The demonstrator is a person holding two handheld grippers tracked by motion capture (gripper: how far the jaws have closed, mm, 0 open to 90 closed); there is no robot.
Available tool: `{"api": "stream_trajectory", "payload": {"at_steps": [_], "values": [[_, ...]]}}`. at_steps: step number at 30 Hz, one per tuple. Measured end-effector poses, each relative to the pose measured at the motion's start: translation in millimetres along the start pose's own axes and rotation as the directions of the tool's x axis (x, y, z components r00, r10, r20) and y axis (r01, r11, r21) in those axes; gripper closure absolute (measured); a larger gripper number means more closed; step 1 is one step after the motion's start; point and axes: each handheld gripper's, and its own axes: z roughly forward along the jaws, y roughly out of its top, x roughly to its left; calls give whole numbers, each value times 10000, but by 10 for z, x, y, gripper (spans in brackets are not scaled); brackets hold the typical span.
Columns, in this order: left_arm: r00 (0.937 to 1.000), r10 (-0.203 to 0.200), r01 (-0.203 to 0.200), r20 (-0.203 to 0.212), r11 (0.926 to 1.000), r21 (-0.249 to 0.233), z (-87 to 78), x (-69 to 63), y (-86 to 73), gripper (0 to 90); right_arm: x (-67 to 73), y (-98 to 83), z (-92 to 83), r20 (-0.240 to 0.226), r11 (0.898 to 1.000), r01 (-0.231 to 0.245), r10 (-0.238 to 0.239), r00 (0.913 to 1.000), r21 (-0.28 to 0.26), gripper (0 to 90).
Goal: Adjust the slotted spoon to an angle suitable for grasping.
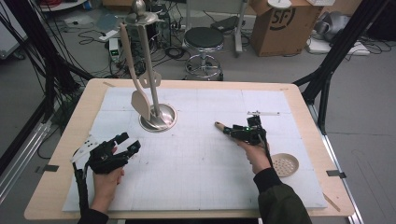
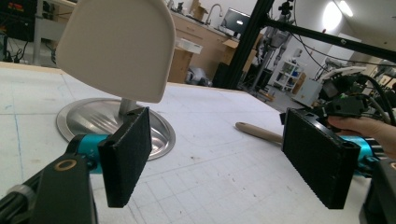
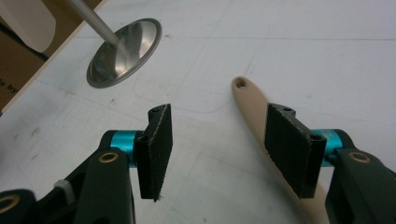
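- Wooden table [image 1: 65, 140], its top covered by a white gridded mat [image 1: 196, 158], takes up most of the high view; the person's two forearms come in from six o'clock.
- Metal stand [image 1: 159, 117] sits at about eleven o'clock on the mat: a round shiny dish for a base, with a thin post rising from it. A pale spatula [image 1: 140, 103] hangs from the stand's top, its broad blade just above the base.
- Left gripper [image 1: 127, 143] is held low at about eight o'clock on the mat, pointing towards the stand. Its jaws are spread wide with nothing between them; in the left gripper view the black pads frame the stand's base [image 2: 88, 122] and the spatula blade [image 2: 116, 46] beyond.
- Right gripper [image 1: 233, 131] is at about three o'clock, held in the right hand [image 1: 256, 156] and pointing towards nine o'clock. Its jaws are parted and press on nothing.
- Slotted spoon [image 1: 285, 163] lies flat on the mat under that hand: the round perforated bowl at four o'clock, the tan handle running up towards the middle. In the right gripper view the handle [image 3: 252, 105] passes beneath the right-side pad, its holed tip out past the pads; whether pad and handle touch I cannot tell.
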Motion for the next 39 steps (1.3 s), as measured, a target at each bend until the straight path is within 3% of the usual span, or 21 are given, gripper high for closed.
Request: {"api": "stream_trajectory", "payload": {"at_steps": [12, 20, 29, 39], "values": [[10000, -35, 35, 4, 10000, 20, 7, -5, -4, 251, -231, -48, -455, 332, 9999, 26, -31, 9994, 152, 420], [10000, -19, 19, -12, 10000, 38, 13, -7, -6, 250, -333, -121, -602, 568, 9983, 16, -48, 9984, 575, 417], [10000, -1, 1, -10, 10000, 55, 16, -5, -8, 251, -413, -153, -684, 457, 9958, 104, -145, 9989, 906, 417], [10000, -17, 17, -15, 9999, 106, 15, -5, -11, 251, -435, -179, -642, 380, 9876, 278, -340, 9987, 1545, 418]]}}
